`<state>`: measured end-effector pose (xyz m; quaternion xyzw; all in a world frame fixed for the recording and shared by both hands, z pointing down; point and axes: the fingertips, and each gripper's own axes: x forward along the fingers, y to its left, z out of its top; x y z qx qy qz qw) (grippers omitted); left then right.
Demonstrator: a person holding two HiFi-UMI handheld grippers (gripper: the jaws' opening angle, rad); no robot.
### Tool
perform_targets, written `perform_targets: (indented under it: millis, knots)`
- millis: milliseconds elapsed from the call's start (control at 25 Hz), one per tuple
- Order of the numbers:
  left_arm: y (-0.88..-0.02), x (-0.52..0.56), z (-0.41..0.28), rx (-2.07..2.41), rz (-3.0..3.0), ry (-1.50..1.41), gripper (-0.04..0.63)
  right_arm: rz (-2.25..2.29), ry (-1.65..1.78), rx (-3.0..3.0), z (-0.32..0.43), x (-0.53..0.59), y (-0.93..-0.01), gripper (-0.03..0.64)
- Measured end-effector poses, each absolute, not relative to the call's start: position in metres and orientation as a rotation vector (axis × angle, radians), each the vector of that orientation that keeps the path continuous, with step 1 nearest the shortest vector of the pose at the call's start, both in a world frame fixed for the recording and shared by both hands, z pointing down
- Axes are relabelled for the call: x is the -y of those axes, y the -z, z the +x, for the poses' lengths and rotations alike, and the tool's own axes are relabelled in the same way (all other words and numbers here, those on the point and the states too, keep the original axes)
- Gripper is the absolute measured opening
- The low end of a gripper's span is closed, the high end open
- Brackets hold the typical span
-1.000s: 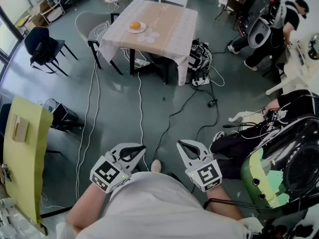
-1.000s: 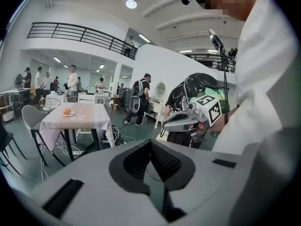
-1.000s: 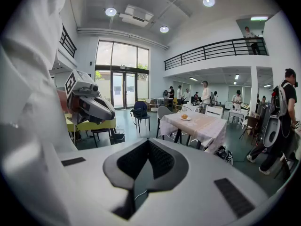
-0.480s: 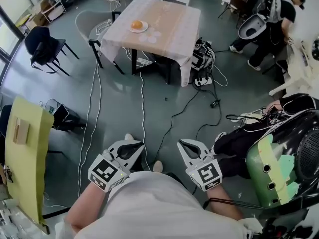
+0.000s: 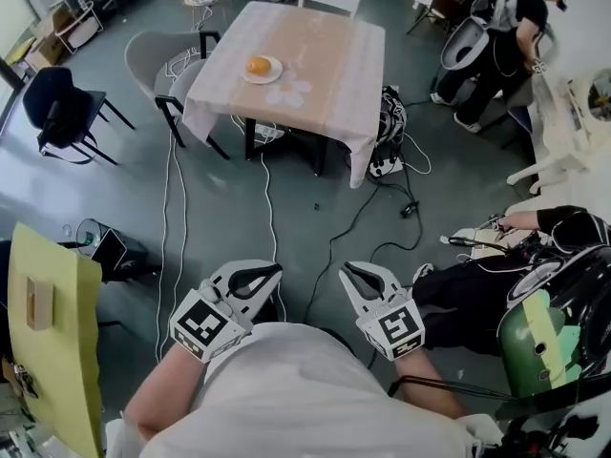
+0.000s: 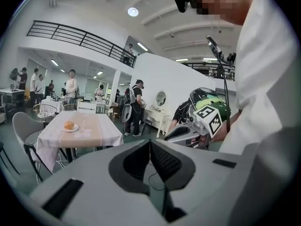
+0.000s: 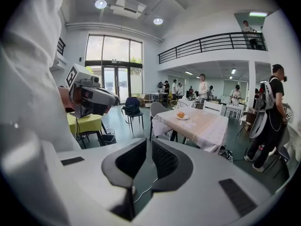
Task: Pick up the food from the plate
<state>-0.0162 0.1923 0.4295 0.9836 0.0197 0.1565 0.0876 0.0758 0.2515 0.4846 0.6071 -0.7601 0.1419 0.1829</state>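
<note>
An orange, round piece of food [image 5: 258, 65] sits on a small white plate [image 5: 272, 74] near the left edge of a table with a pale cloth [image 5: 325, 46], far ahead across the floor. The food [image 6: 69, 125] also shows small in the left gripper view, and the food [image 7: 180, 115] likewise in the right gripper view. My left gripper [image 5: 274, 270] and right gripper [image 5: 347, 274] are held close to my body, side by side. Both are shut with nothing between the jaws, and both are well short of the table.
Cables [image 5: 270, 198] trail over the grey floor between me and the table. Grey chairs [image 5: 158, 60] stand at the table's left, a dark chair [image 5: 57, 113] farther left. A yellow-green table [image 5: 48, 342] is at my left. A person [image 5: 506, 27] stands at the right, with seated legs [image 5: 468, 284] nearer.
The table with the plate has come slightly nearer and shifted in the head view as I move forward. The standing person at the right has shifted. Both grippers keep their pose.
</note>
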Motion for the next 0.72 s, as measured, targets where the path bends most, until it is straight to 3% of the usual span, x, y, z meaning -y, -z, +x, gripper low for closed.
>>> perform_targets:
  millis: [120,440,720]
  knots:
    - [-0.425,-0.142,-0.022,-0.109,2.913,-0.458,0.014,1.726,-0.371,2.116,0.077,-0.192,-0.479,0.119]
    - [-0.439,-0.031,-0.052,-0.011,2.899,-0.501,0.058,1.679,-0.32,2.116,0.072,-0.067,-0.479,0.137]
    - [-0.455,0.051,-0.036,0.195,2.84,-0.526,0.074,1.565,-0.274,2.158,0.112,0.047,-0.492,0.147]
